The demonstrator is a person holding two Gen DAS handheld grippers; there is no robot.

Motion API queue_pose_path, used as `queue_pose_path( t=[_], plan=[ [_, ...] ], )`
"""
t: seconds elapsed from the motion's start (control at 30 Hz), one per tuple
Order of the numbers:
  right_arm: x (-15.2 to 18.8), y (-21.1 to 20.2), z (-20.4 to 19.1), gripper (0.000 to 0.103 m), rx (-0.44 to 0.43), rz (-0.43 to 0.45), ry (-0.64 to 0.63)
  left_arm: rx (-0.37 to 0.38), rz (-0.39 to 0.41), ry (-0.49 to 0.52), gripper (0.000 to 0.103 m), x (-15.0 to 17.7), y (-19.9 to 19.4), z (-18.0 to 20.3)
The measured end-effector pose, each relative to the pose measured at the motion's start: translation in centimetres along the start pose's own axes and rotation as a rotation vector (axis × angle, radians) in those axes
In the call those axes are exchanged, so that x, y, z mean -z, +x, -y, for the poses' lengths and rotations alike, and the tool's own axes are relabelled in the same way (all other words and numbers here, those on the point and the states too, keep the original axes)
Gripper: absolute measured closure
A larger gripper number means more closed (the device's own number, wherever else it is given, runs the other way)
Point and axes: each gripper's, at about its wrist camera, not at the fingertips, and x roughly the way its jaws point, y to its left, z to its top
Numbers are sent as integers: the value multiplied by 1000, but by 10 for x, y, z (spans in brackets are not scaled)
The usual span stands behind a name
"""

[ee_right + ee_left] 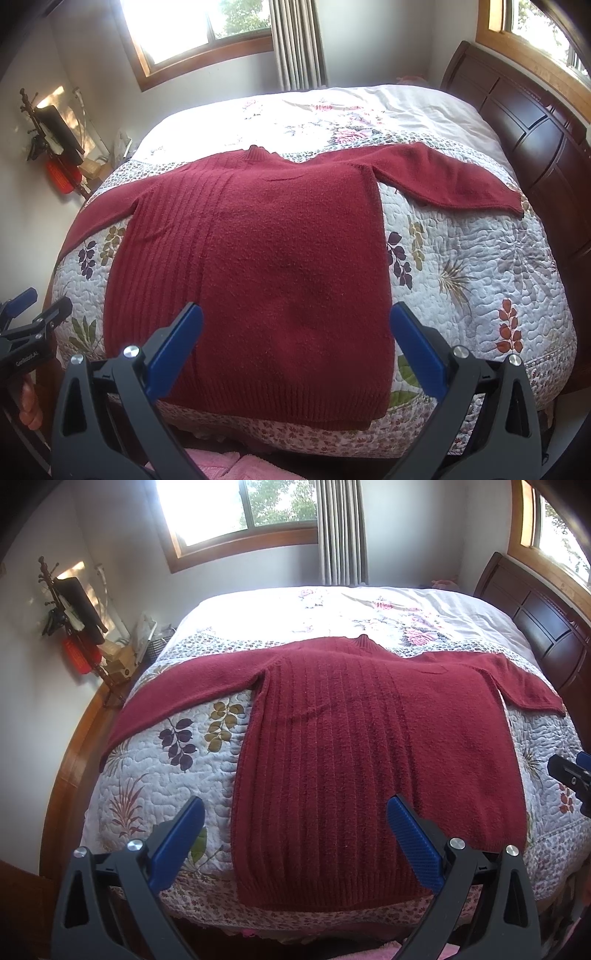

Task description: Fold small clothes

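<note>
Blue-padded left hand-held gripper [295, 843]: jaws spread wide, grasping nothing, hovering over the near left part of the hem.
Right hand-held gripper [297, 360]: likewise released and empty, above the near right part of the hem.
Sweater [369, 746]: dark red knit, lying flat on the bed [177, 775], collar at the far end, hem towards both grippers, each sleeve stretched out sideways.
Progress: judging by the flat, fully spread shape, no fold has been made yet; spreading looks done.
Left to do: sleeves turned inward, then the body folded.
Quilt [480, 266]: floral, beneath the sweater.
</note>
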Motion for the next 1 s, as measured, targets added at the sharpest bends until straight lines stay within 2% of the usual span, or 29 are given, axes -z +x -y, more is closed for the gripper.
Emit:
queue_pose_path(
  t=[0.7,0.83,1.0],
  plan=[
    [-6,7,13,3,-10,-8,-2,-9,-18,-8,4,-6,6,13],
    [-11,15,33,3,-47,-10,22,19,-59,-39,4,-14,19,21],
    [-27,26,91,3,-1,6,76,61,-59,-8,4,-34,36,54]
  ],
)
